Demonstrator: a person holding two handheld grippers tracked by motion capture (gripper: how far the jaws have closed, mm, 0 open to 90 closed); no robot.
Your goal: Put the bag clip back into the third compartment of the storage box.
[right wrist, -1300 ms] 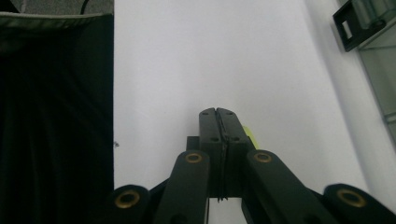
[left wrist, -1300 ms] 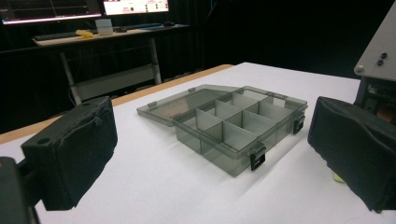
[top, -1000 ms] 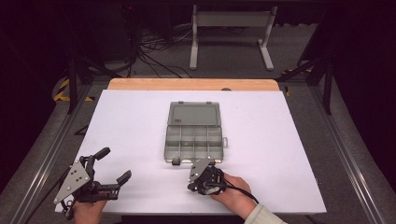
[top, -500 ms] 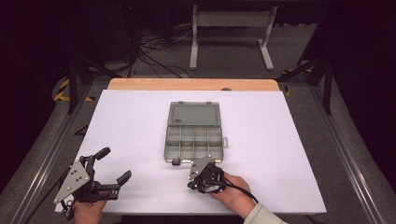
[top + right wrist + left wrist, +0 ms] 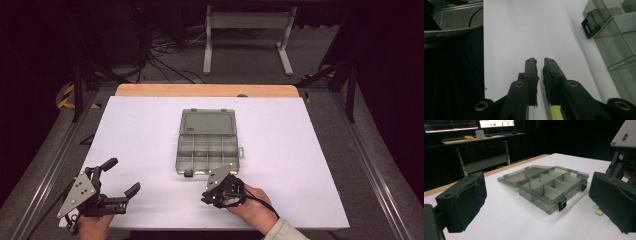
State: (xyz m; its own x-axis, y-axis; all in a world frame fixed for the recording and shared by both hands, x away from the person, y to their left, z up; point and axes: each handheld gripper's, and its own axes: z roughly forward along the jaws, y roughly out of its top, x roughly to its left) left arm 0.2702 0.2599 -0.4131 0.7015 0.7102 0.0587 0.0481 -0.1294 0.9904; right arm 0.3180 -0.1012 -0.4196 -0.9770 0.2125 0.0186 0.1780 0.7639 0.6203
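Now my right tongs (image 5: 212,192), jaws just parting to a slit over a small yellow piece (image 5: 599,211) by the worktop's near edge, must regrip it for the open organiser box (image 5: 207,148) mid-worktop, left tongs (image 5: 122,176) wide and empty.

the high view looks forward and down over the whole white worktop (image 5: 310,150). the left gripper view sits low and close, facing the open compartment box (image 5: 549,187) from its corner. the right gripper view points down along the worktop beside that same box (image 5: 616,42), shared by all three.
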